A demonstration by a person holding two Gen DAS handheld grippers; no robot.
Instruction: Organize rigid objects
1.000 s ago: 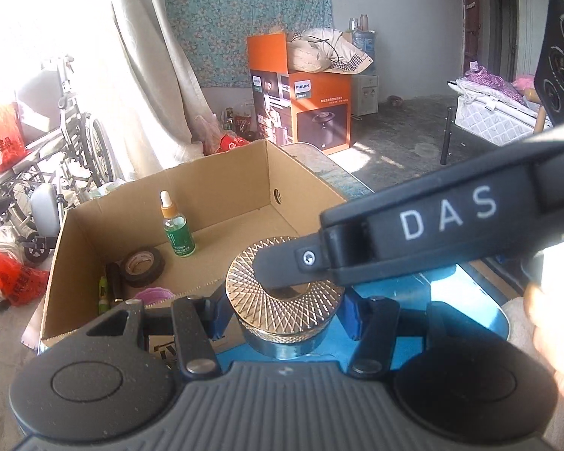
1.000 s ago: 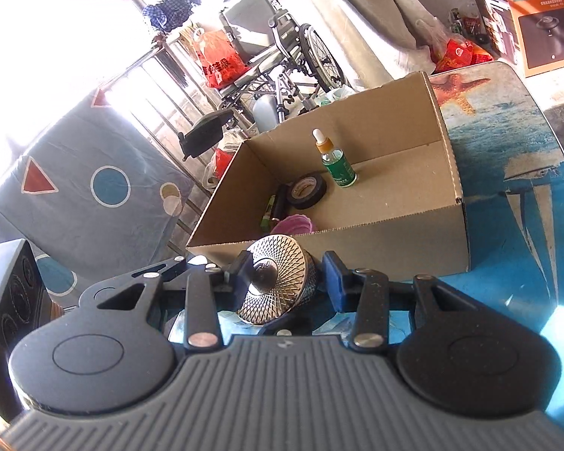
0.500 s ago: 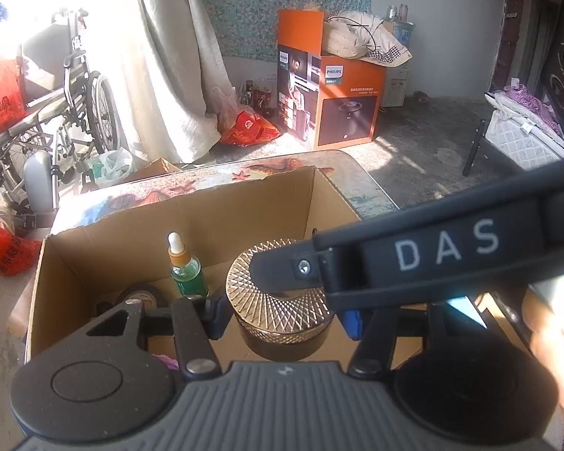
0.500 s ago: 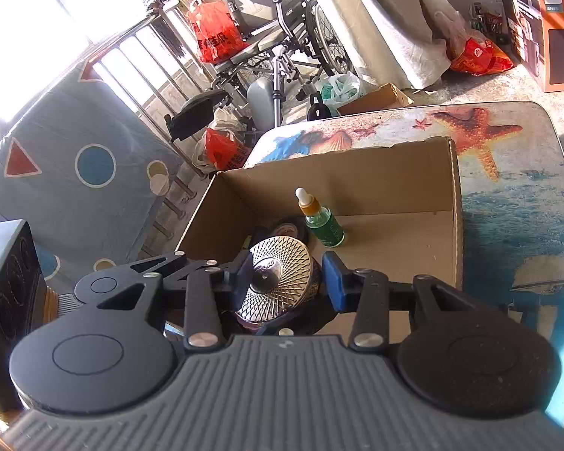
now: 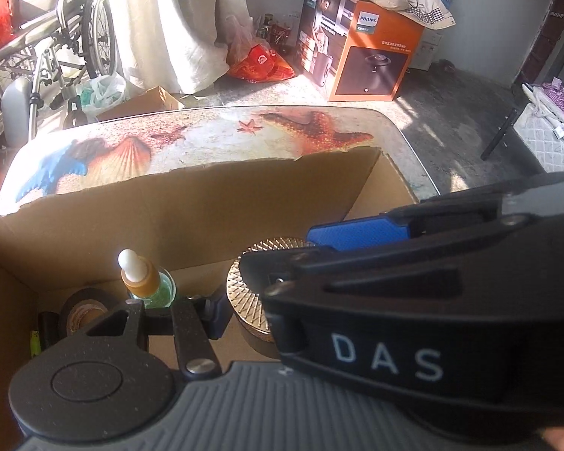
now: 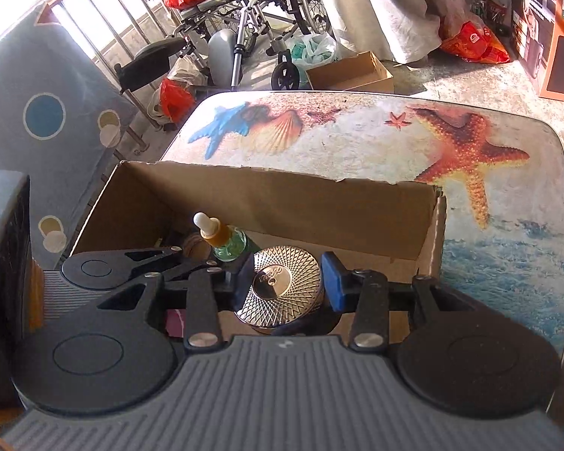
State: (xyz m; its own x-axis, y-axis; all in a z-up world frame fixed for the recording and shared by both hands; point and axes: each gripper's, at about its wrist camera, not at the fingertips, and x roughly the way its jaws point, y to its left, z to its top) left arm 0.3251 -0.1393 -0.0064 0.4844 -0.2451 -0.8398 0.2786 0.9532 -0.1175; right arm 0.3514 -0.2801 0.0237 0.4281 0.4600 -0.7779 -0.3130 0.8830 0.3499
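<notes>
A table (image 6: 507,248) printed with starfish, shells and surf carries an open cardboard box (image 6: 319,206), whose far wall is ragged along its top edge; in the left wrist view the same box (image 5: 206,203) fills the middle ground. Beyond the table stand a folded wheelchair (image 6: 252,3) and, on the floor to the right, an orange Philips carton (image 5: 364,49). The right gripper (image 6: 282,285) is over the box interior, its blue-padded fingers parted about as wide as a round jar with a gold diamond-patterned lid (image 6: 280,289); the left pad meets the lid's edge, while a sliver of gap shows beside the right pad, so whether the jar is gripped or freed cannot be told. The jar is low inside the box, near its near wall. The left gripper (image 5: 244,300) reaches in at the jar (image 5: 244,300) from the left, but the right gripper's body covers one of its fingers, so its opening cannot be told. Just left of the jar stands a green dropper bottle (image 6: 222,238) with an orange collar and white bulb, upright on the box floor. Farther left lies a roll of black tape (image 5: 82,308), flat.
</notes>
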